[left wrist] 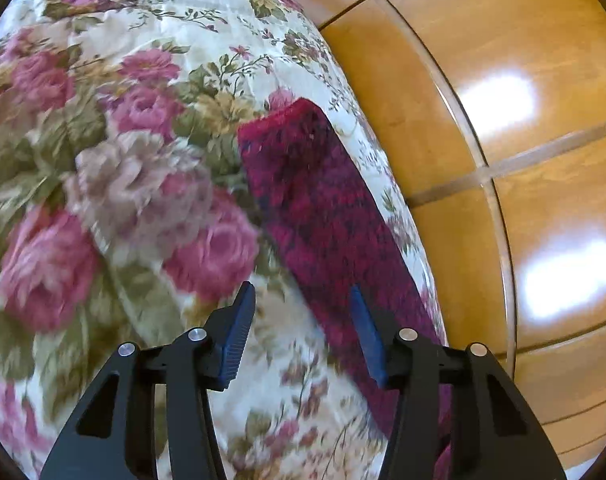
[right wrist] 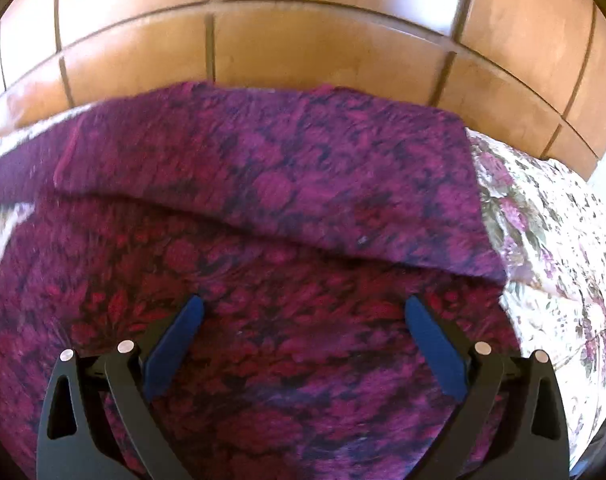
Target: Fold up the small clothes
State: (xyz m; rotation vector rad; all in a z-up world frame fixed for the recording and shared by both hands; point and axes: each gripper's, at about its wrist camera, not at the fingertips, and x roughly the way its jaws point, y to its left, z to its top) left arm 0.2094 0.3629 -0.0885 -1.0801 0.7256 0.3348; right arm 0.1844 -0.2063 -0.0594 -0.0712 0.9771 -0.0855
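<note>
Here, the magenta patterned garment lies partly folded under both wide-apart hand-held grippers.

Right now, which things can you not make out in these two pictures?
- Left wrist view: the red garment is cut off below by the right finger of the left gripper.
- Right wrist view: the garment's near edge leaves the frame under the right gripper.
- Both views: motion blur hides the weave.

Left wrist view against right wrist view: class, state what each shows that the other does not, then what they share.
Only the left shows the large pink roses on the floral bedspread. Only the right shows the fold running across the dark red patterned garment. Both show garment, bedspread, wood panelling, and an open tool: left tool, right tool.
</note>
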